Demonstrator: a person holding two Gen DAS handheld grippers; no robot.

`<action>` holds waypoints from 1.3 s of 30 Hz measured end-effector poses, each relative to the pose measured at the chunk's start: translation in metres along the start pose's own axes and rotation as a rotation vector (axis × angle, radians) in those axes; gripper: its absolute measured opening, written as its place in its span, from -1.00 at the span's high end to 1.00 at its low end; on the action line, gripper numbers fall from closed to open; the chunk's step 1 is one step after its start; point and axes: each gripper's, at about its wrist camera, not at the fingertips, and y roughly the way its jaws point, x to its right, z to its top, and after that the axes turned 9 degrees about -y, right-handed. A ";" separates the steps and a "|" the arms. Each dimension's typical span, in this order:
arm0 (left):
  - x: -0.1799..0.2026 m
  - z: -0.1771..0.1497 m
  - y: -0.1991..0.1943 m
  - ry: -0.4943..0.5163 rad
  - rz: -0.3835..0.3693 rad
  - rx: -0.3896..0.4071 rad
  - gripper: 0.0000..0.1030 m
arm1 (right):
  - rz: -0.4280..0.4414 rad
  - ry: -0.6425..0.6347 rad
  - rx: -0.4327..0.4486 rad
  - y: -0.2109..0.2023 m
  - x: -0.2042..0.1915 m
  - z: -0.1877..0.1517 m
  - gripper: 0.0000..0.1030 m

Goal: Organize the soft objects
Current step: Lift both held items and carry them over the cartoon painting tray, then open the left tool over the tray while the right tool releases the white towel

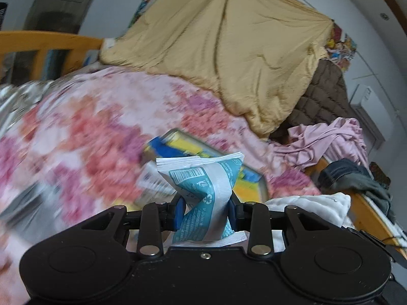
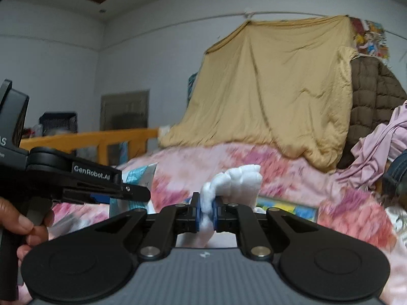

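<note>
Both grippers loaded above the flowered bed (image 1: 89, 127)

Left gripper (image 1: 204, 209) jaws pinch a teal-and-white packet (image 1: 203, 185); right gripper (image 2: 206, 212) jaws squeeze a white fluffy cloth (image 2: 236, 180); no container's contents are visible.

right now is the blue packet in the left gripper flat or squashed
Squashed: the left gripper pinches the blue packet at its middle, so it twists and both ends flare out.

Left tongs (image 1: 205, 209) and right tongs (image 2: 206, 212) both clamped, held roughly level

Quilt (image 1: 229, 50) draped behind bedspread (image 1: 89, 117); jacket (image 1: 323, 94) right of quilt; box (image 1: 203, 157) on bedspread.
</note>
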 end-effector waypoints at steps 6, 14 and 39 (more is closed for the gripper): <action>0.027 0.029 0.066 0.037 -0.035 -0.010 0.30 | -0.064 0.103 0.012 0.065 0.062 -0.006 0.80; 0.045 0.041 0.167 0.072 -0.023 -0.087 0.30 | -0.119 0.287 -0.073 0.122 0.131 -0.046 0.80; 0.056 0.013 0.347 0.017 0.134 -0.368 0.29 | -0.096 0.417 -0.274 0.197 0.175 -0.087 0.75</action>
